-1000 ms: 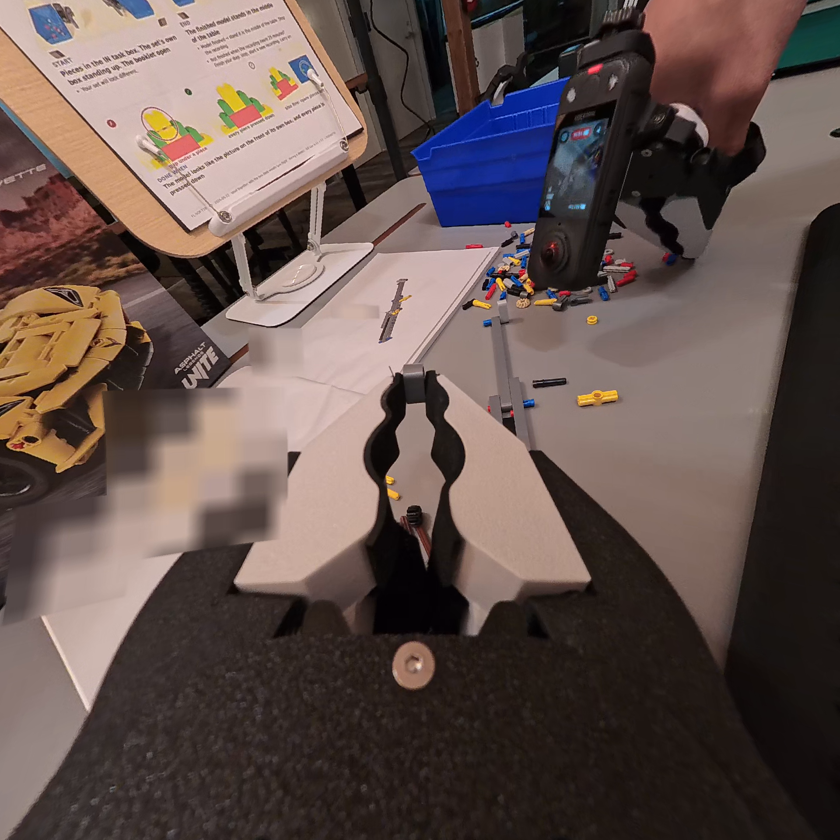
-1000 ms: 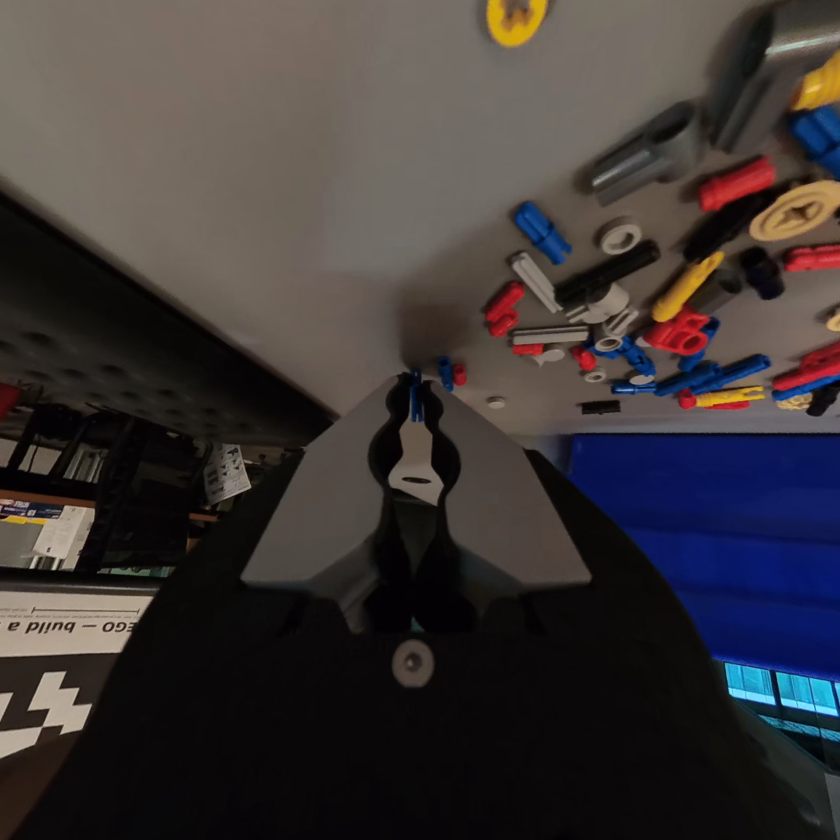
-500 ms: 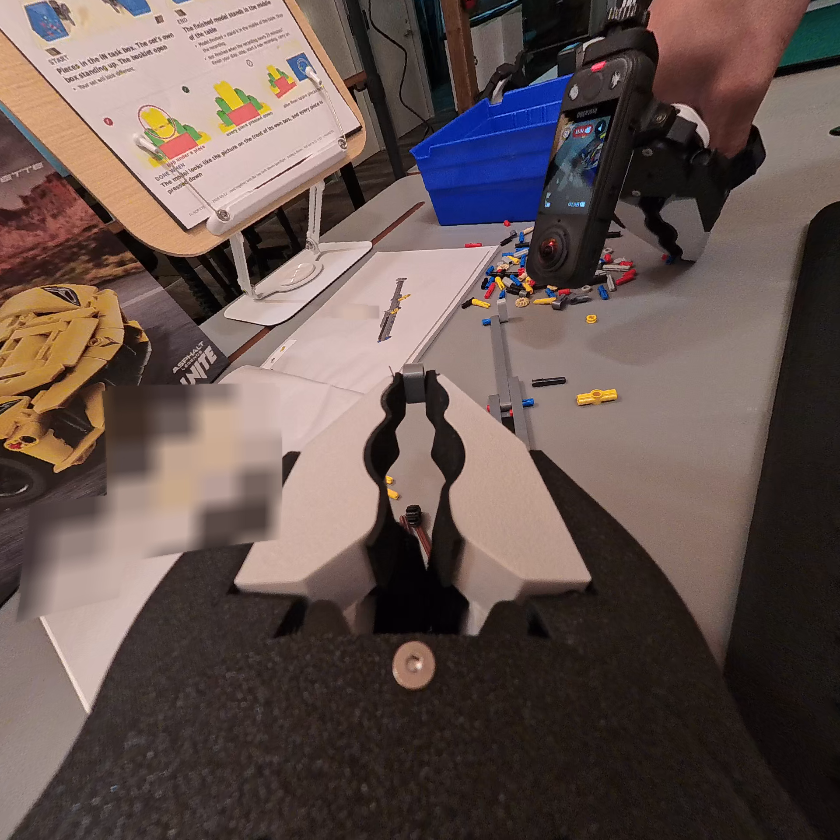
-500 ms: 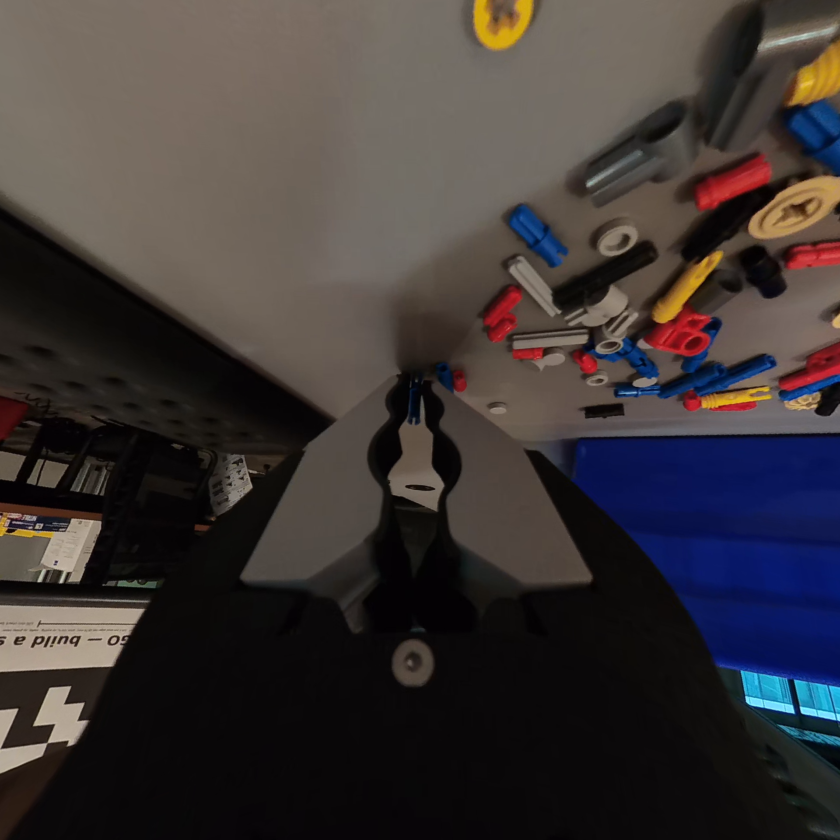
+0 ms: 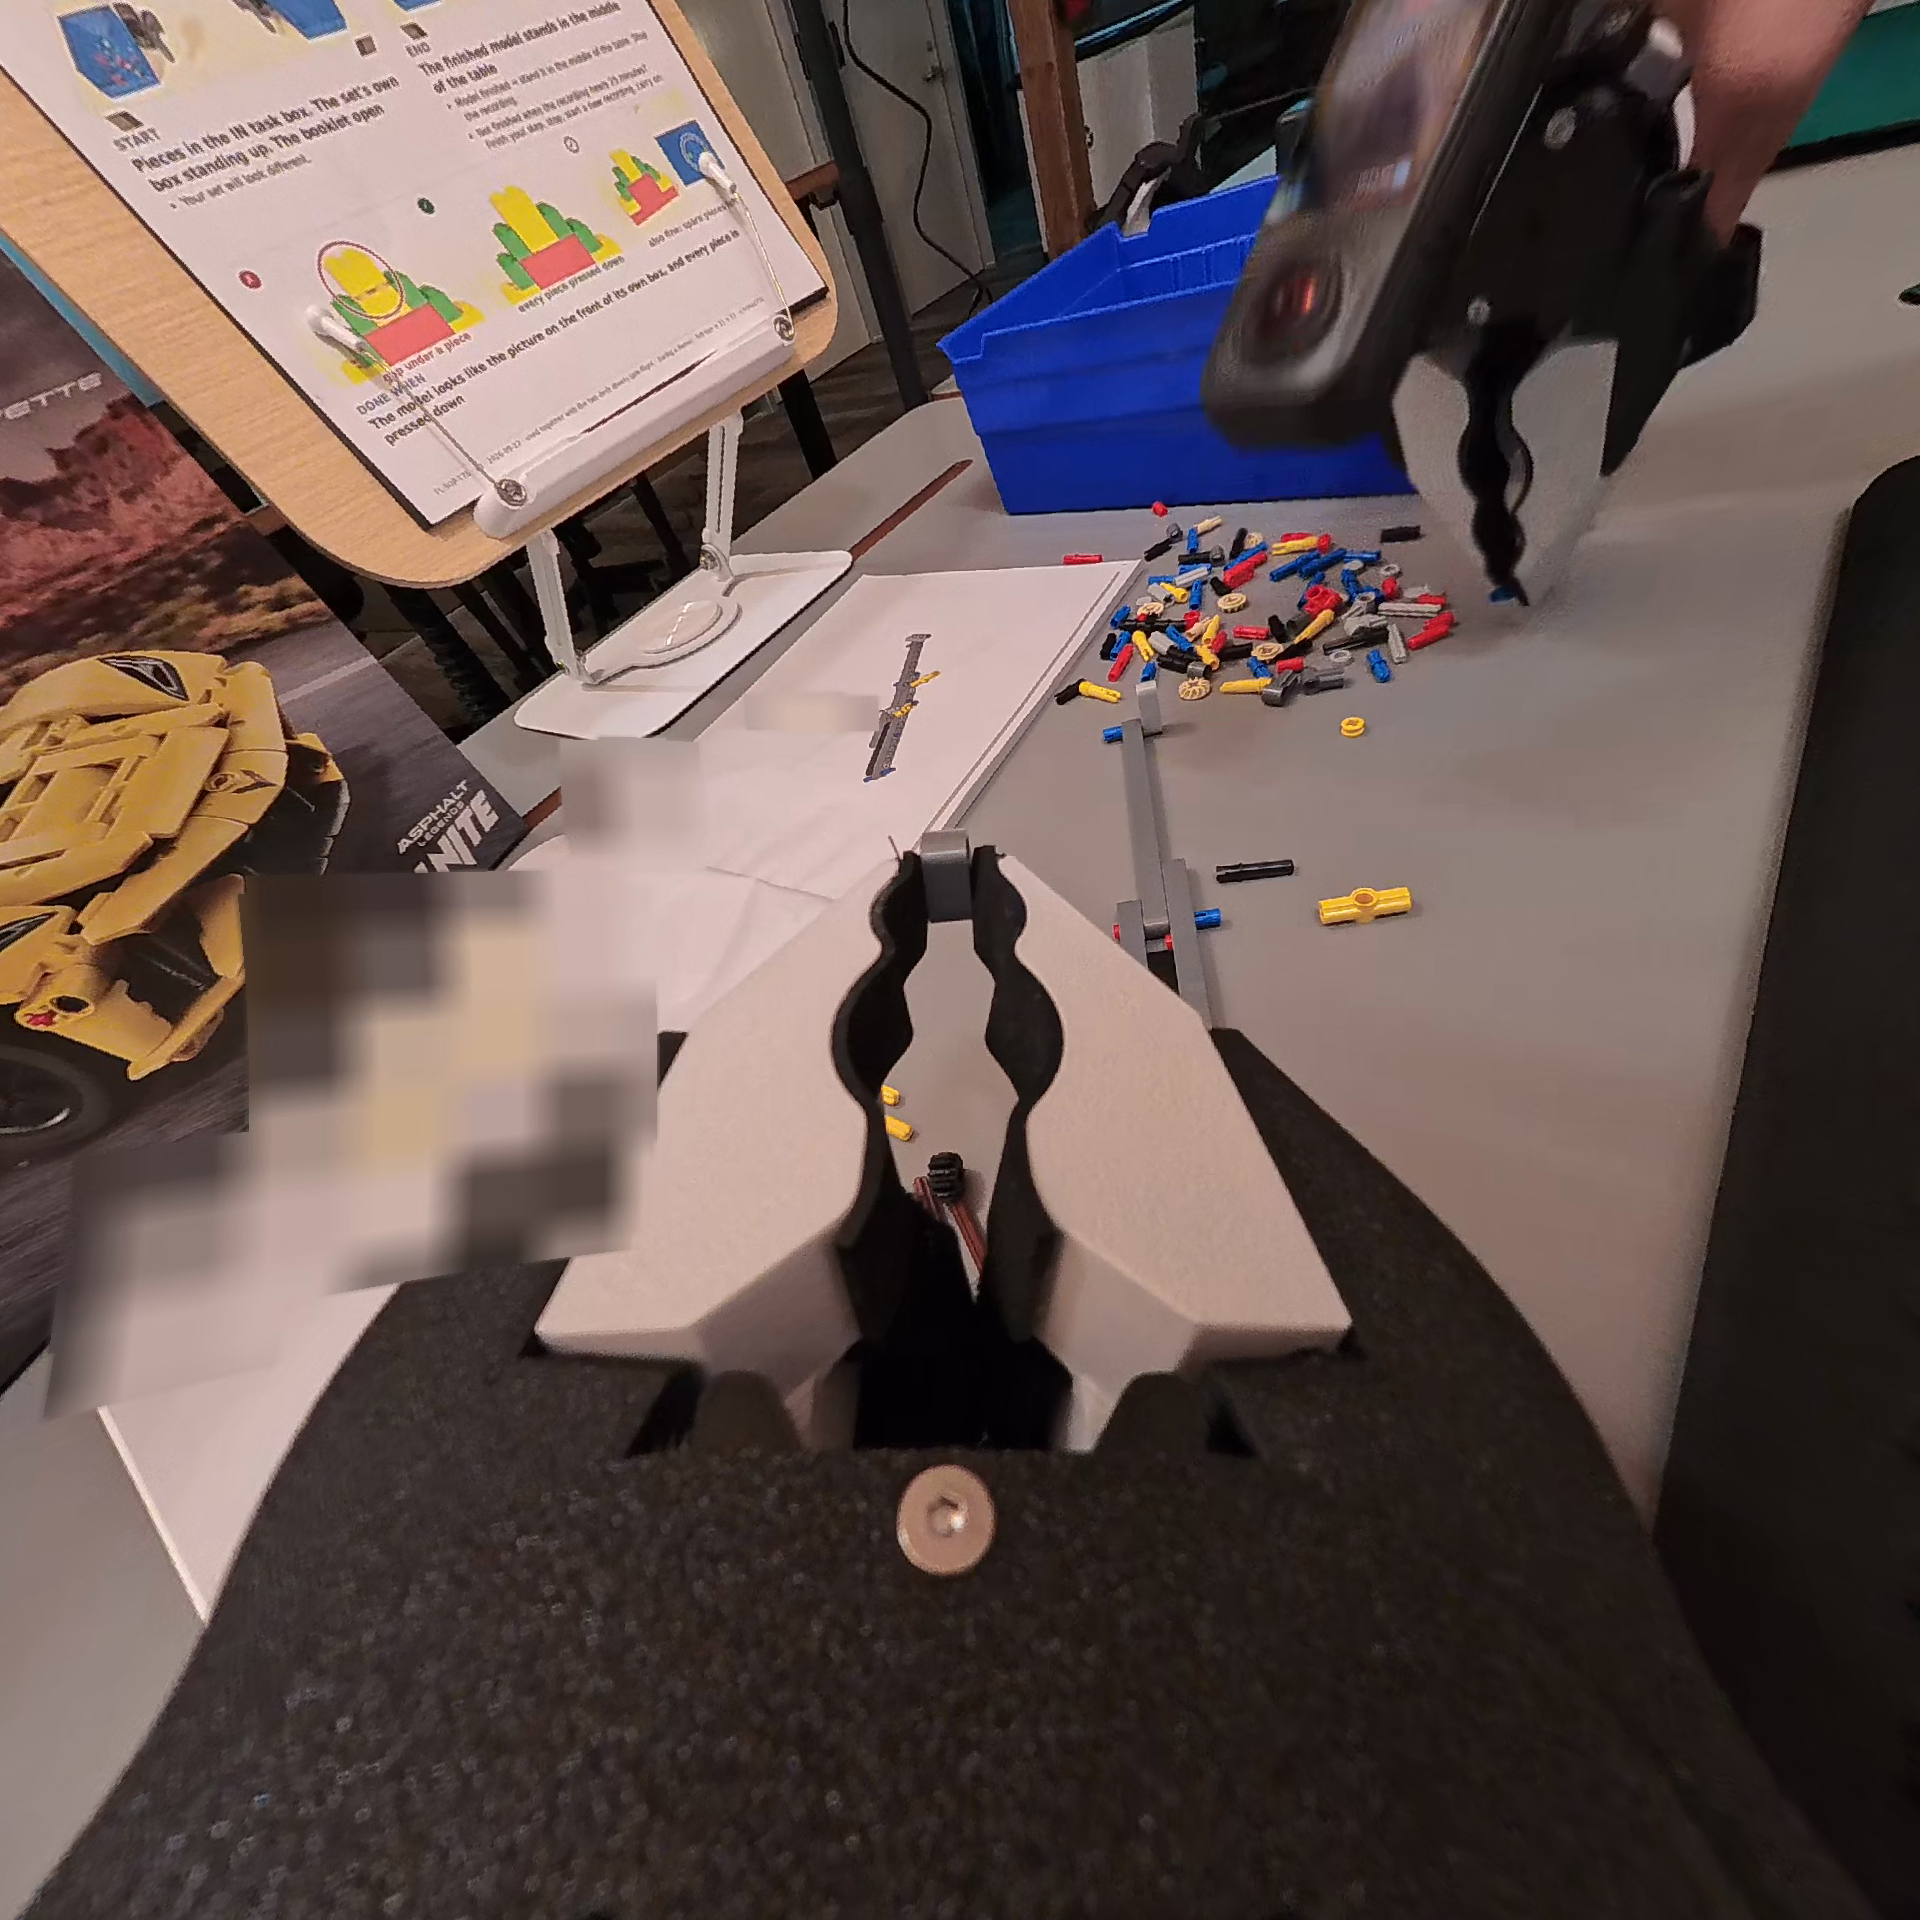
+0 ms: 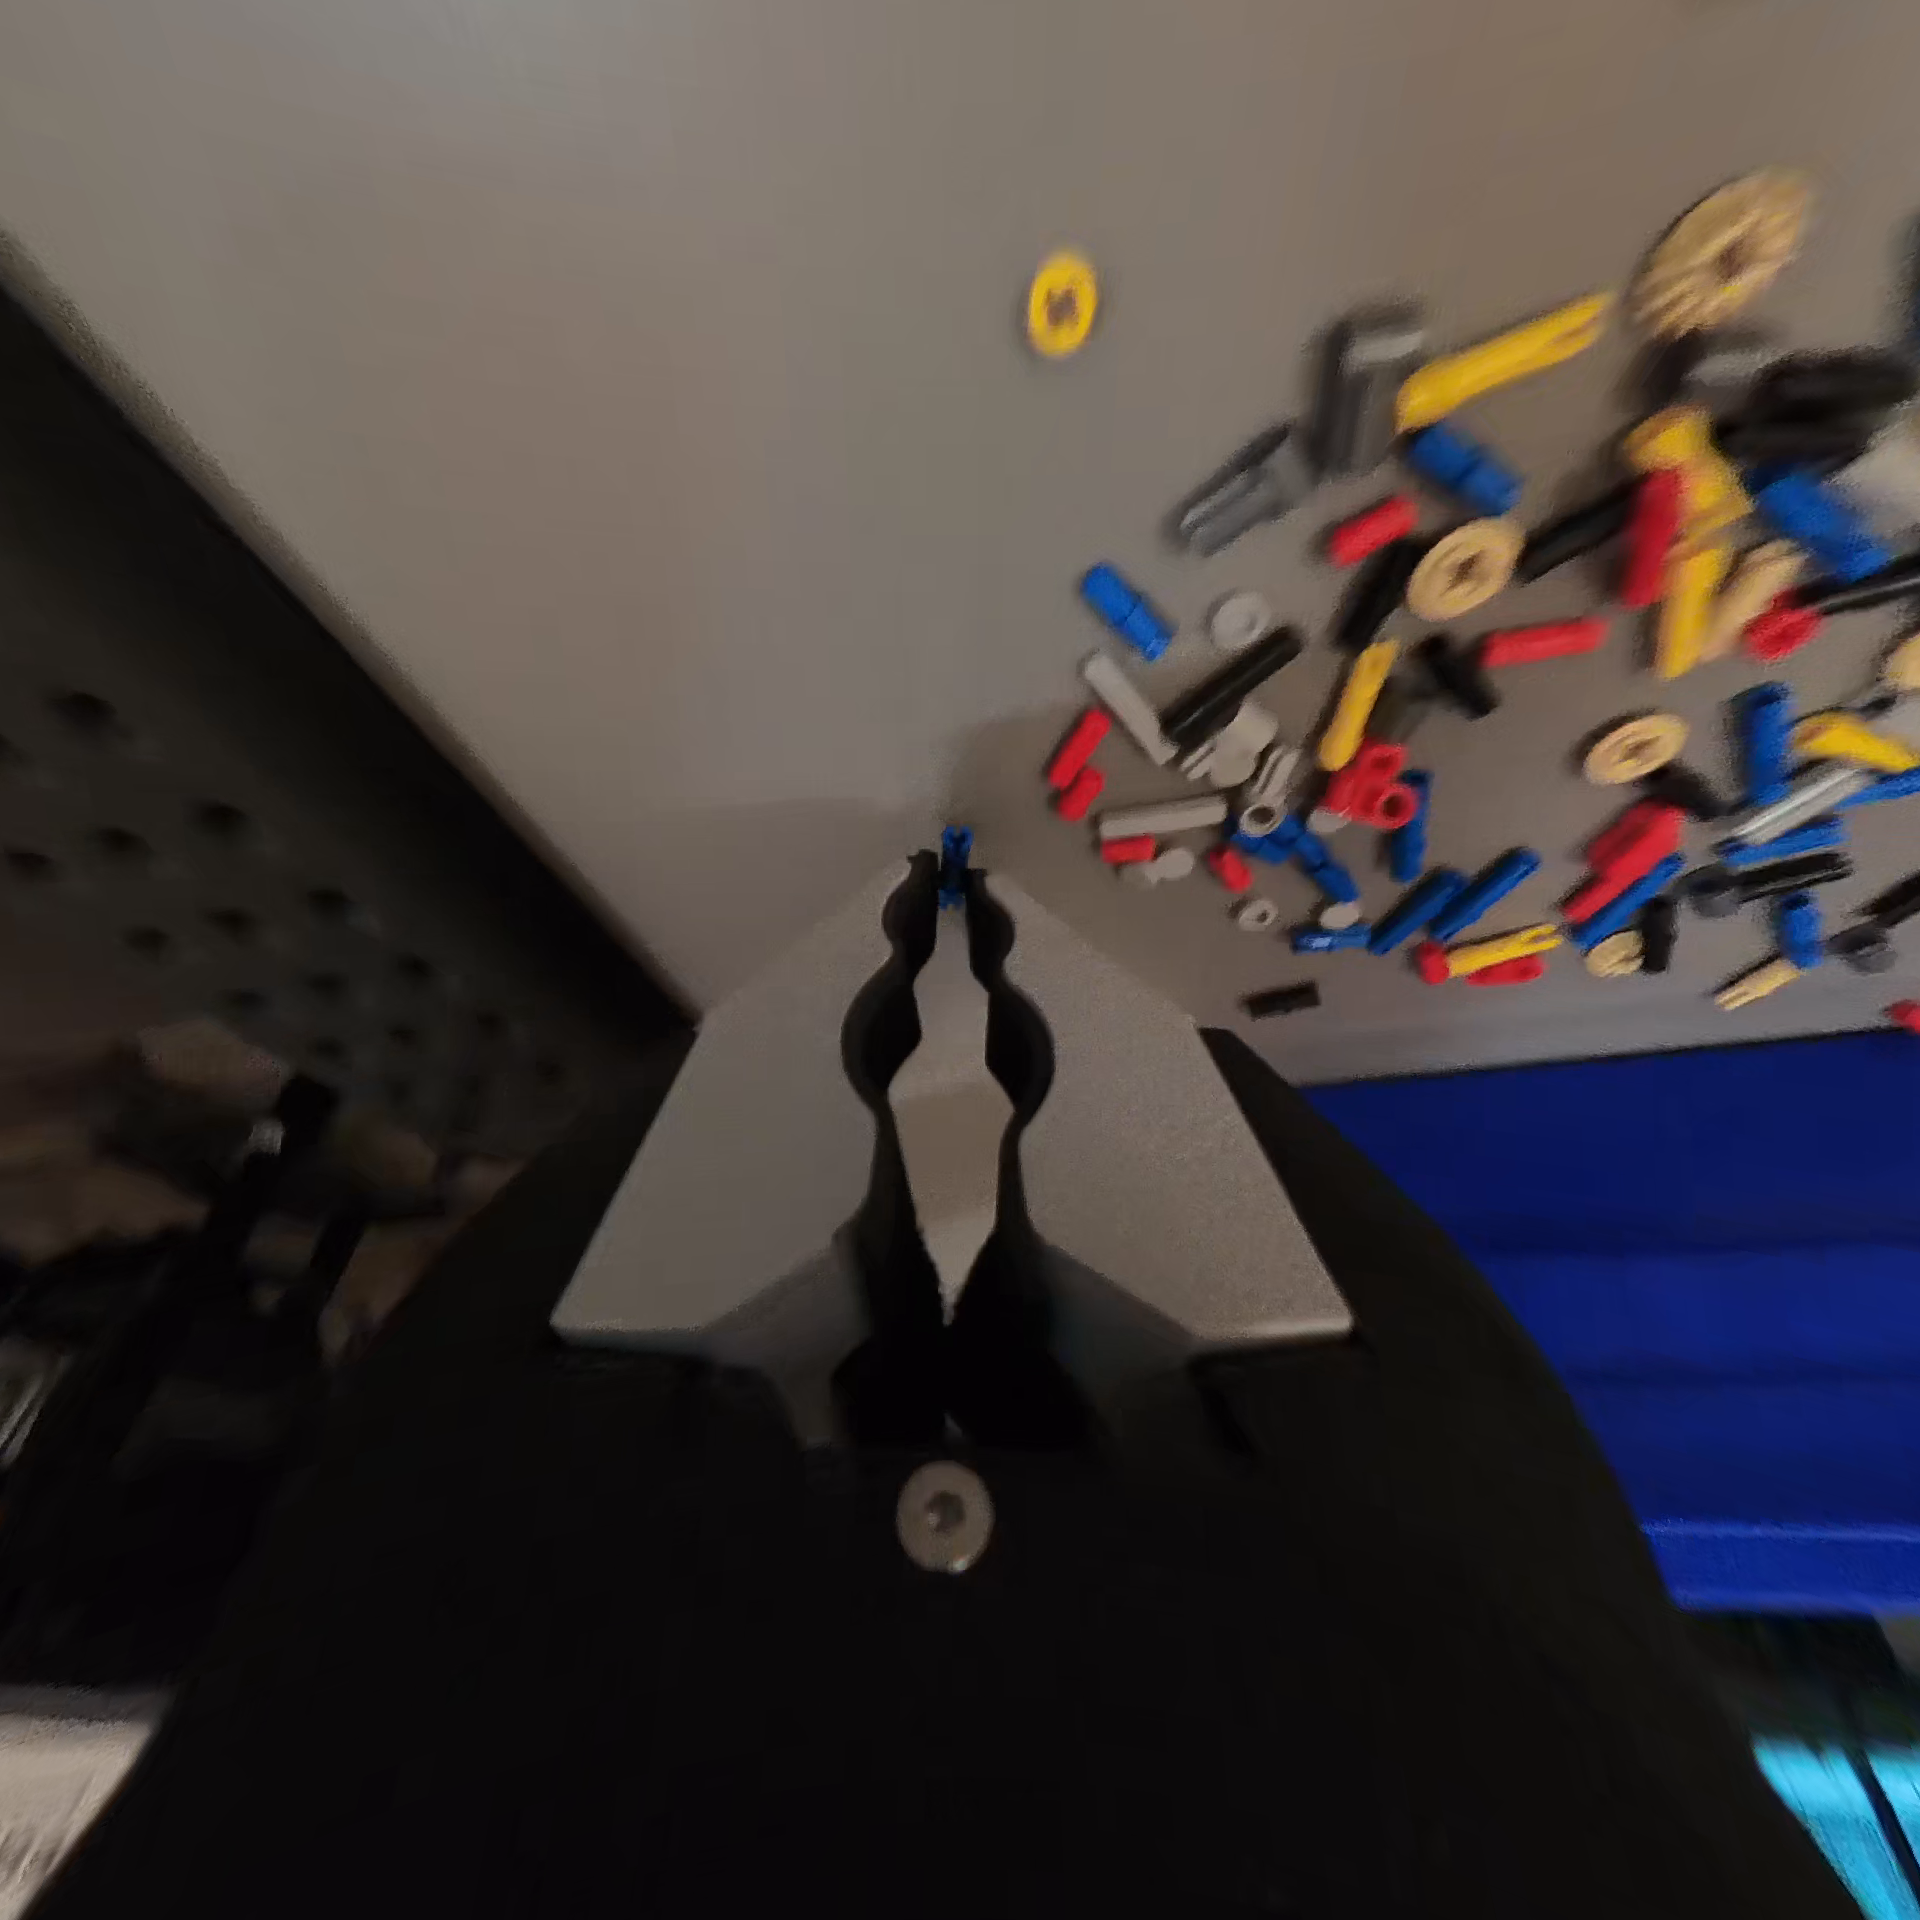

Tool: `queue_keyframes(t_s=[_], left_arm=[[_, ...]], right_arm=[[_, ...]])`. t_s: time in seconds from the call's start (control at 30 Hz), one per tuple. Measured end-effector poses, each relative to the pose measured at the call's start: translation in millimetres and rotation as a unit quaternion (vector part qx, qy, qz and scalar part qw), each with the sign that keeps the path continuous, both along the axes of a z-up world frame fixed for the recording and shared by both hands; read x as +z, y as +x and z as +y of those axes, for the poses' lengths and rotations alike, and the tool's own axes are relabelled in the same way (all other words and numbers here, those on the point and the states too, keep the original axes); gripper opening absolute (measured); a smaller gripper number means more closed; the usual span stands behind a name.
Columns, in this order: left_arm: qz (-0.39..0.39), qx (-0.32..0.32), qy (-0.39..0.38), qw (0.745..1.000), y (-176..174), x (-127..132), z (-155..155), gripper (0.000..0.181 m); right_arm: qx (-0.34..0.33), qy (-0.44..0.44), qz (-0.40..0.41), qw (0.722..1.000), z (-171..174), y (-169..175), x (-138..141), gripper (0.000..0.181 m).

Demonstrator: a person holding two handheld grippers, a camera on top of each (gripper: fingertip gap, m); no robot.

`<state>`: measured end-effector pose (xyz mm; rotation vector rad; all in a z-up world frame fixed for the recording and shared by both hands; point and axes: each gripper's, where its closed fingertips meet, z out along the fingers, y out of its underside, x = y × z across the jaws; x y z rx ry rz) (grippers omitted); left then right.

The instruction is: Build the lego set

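Note:
My left gripper (image 5: 945, 883) is shut on a small grey lego piece (image 5: 945, 878) and holds it above the white instruction sheet's edge. My right gripper (image 6: 951, 878) is shut on a small blue pin (image 6: 953, 871) and holds it off the grey table; it also shows in the left wrist view (image 5: 1507, 587), at the right end of the pile of small coloured lego parts (image 5: 1268, 618). A long grey beam assembly (image 5: 1158, 873) lies on the table right of my left gripper, with a black pin (image 5: 1254, 871) and a yellow connector (image 5: 1363, 905) beside it.
A blue bin (image 5: 1153, 364) stands behind the pile. A stand with a printed sheet (image 5: 416, 239) and the set's box with a yellow car picture (image 5: 135, 810) are at the left. A white instruction sheet (image 5: 935, 686) lies flat. A black mat (image 5: 1870, 935) borders the right. Left tips and right tips are each some 15 cm from the yellow connector (image 5: 1363, 905).
My right gripper has lifted off the table with the blue pin and swung up and away from the pile, with motion blur. My left gripper has stayed in place.

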<state>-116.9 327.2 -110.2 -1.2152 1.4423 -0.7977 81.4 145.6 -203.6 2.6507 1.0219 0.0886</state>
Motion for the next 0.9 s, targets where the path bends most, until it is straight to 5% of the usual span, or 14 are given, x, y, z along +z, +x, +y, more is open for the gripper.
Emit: queue_keyframes(t_s=[0.1,0.3,0.9], left_arm=[[-0.002,0.0,0.001,1.0,0,1,0,0.007],[0.0,-0.004,0.001,1.0,1,0,-2,0.006],[0.011,-0.001,0.007,1.0,2,-5,-1,0.006]], right_arm=[[-0.018,0.148,0.099,0.984,27,-25,6,0.004],[-0.059,0.373,0.265,0.887,45,-63,10,0.005],[-0.067,0.43,0.314,0.844,48,-72,-7,0.004]])
